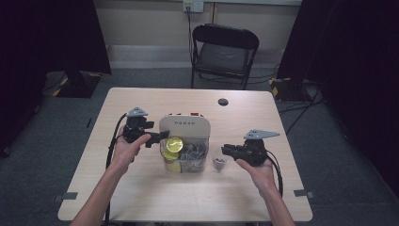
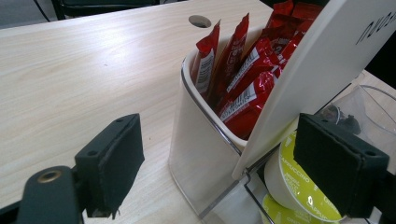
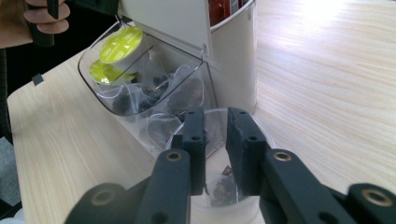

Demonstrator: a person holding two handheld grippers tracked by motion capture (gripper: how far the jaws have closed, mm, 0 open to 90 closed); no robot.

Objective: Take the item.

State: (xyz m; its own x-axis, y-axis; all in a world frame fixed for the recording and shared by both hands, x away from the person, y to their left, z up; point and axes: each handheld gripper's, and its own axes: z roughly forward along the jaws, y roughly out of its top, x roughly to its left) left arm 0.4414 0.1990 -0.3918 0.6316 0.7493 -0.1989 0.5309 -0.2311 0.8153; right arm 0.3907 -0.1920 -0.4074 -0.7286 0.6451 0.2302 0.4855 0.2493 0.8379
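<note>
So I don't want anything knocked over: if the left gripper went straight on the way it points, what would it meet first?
Probably the white holder of red sachets, which lies between its open fingers; depth is unclear.

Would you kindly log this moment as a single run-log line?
left hand-held gripper: open, jaws either side of organiser | right hand-held gripper: jaws slightly apart over clear cup on table

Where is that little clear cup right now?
In the high view the clear cup stands on the table, right of the organiser, at the right gripper jaws.
</note>
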